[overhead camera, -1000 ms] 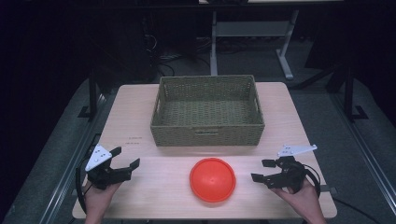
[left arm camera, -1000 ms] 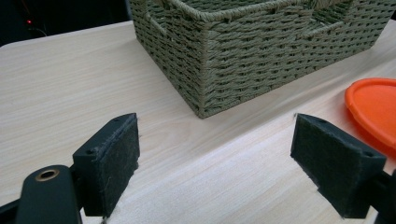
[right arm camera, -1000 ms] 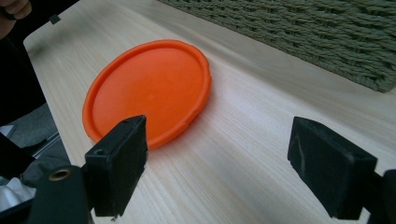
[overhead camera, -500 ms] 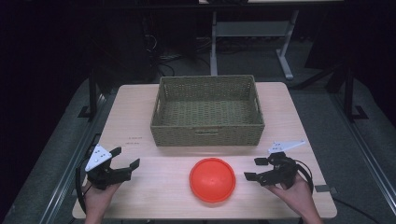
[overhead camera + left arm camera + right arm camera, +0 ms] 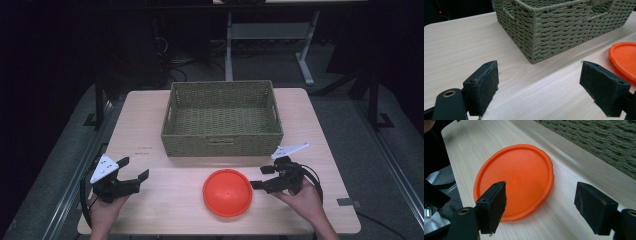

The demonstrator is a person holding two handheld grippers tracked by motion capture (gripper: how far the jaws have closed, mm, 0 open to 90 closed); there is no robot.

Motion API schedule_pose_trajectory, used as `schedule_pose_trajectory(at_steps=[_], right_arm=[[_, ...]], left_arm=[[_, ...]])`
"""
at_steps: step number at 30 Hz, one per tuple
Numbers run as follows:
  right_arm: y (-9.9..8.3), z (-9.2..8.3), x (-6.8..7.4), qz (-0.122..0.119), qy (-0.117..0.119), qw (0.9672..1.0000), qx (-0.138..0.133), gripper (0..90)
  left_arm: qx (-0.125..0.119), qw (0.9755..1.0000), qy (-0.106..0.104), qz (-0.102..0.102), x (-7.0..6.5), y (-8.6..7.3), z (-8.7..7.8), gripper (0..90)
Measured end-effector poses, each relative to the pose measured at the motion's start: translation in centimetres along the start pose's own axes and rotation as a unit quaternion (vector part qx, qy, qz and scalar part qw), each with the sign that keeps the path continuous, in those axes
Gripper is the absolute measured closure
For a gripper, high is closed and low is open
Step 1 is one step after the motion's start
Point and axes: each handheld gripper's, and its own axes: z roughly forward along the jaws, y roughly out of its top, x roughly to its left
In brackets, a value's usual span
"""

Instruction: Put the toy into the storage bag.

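Note:
An orange round dish (image 5: 227,192) lies upside down on the wooden table (image 5: 150,200), in front of a woven green basket (image 5: 222,117). My right gripper (image 5: 257,177) is just right of the dish and points at its rim. In the right gripper view the jaws (image 5: 540,210) stand wide apart, and the dish (image 5: 516,180) lies close ahead without touching the pads. These jaws have just been closing slightly, with nothing gripped. My left gripper (image 5: 136,167) is open at the table's front left. Its view shows open jaws (image 5: 539,85), the basket corner (image 5: 544,32) and the dish's edge (image 5: 624,57).
The basket is empty and takes up the middle back of the table. Bare tabletop lies between the left gripper and the dish. Dark floor, cables and a stand (image 5: 270,35) lie beyond the table's far edge.
My right gripper has moved left across the table toward the orange dish and now sits beside its rim. The left gripper has stayed put.

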Motion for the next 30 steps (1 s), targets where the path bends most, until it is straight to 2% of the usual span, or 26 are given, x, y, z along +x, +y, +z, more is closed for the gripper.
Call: schedule_pose_trajectory(at_steps=[3, 11, 21, 30], right_arm=[[0.3, 1.0, -0.2, 0.004, 0.001, 0.9999, 0.016, 28.1], [0.1, 2.7, -0.9, 0.017, 0.008, 0.9993, 0.033, 31.0], [-0.1, 3.4, -1.4, 0.034, 0.018, 0.9984, 0.041, 37.2], [-0.3, 4.1, -1.7, 0.034, 0.024, 0.9975, 0.057, 41.1]], left_arm=[[-0.004, 1.0000, 0.000, -0.001, -0.1, 0.0, -0.1, 15.0], [-0.005, 1.0000, 0.001, -0.002, 0.1, 0.0, -0.1, 15.0], [-0.004, 1.0000, 0.000, -0.003, -0.1, 0.0, -0.1, 15.0], [-0.004, 1.0000, 0.001, -0.002, 0.0, 0.0, -0.1, 15.0]])
